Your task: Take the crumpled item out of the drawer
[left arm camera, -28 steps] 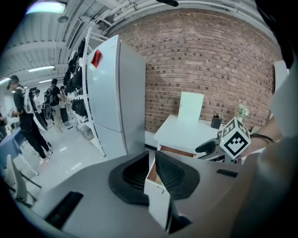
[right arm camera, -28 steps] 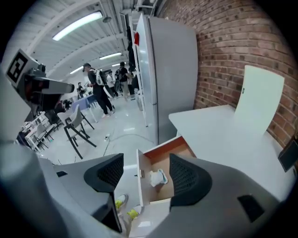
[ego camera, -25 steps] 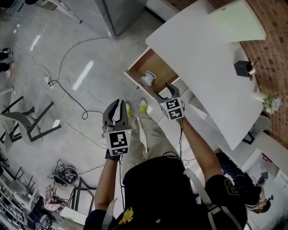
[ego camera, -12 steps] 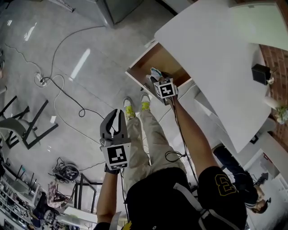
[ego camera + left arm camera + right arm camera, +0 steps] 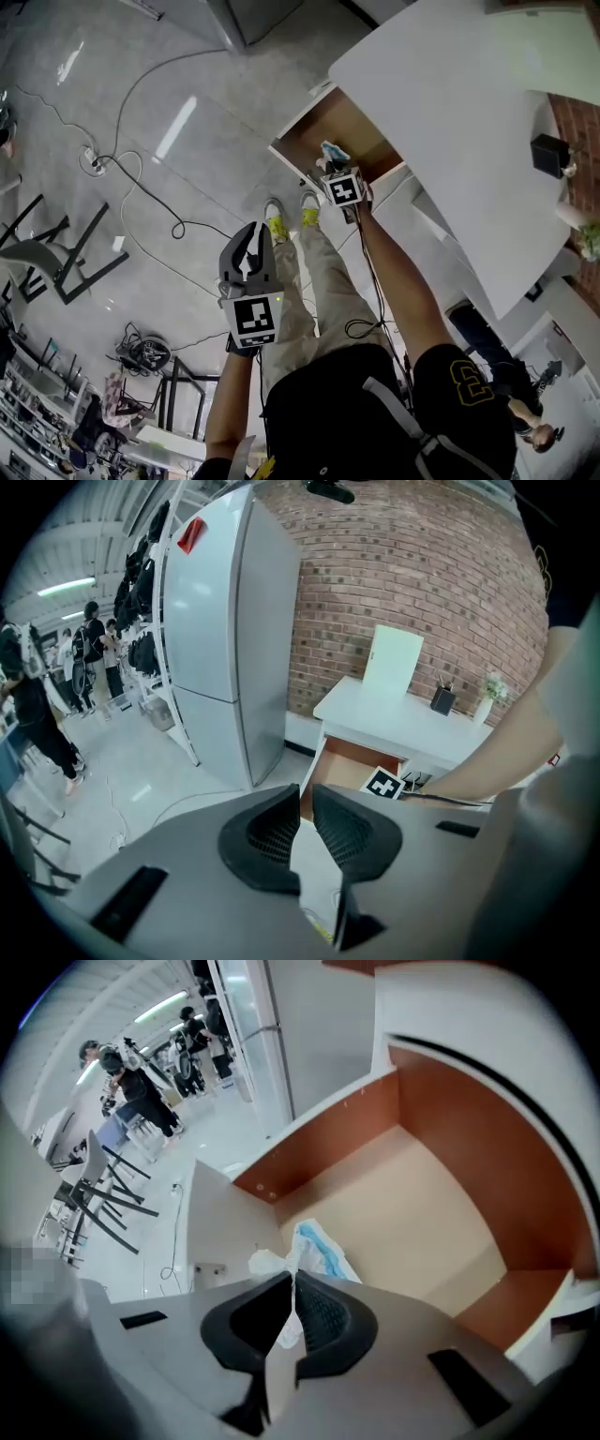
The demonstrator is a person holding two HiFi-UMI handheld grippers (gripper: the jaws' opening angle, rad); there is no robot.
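The open wooden drawer [image 5: 305,134] juts from under the white desk [image 5: 441,103]. Inside it lies the crumpled white-and-blue item [image 5: 331,150], seen close in the right gripper view [image 5: 317,1249] on the drawer's floor [image 5: 422,1213]. My right gripper [image 5: 328,167] reaches into the drawer, and its jaws [image 5: 292,1281] are shut on a white fold of that item. My left gripper [image 5: 253,234] hangs over the floor well short of the drawer, its jaws [image 5: 306,791] shut with nothing between them. From there the drawer [image 5: 345,761] shows ahead.
Cables [image 5: 141,187] trail over the grey floor and a chair frame [image 5: 47,253] stands at the left. A tall grey fridge [image 5: 225,639] stands left of the desk. A black box [image 5: 549,156] sits on the desk. The person's shoes [image 5: 277,225] are below the drawer.
The right gripper has gone forward into the drawer and closed on the crumpled item. The left gripper has stayed about where it was.
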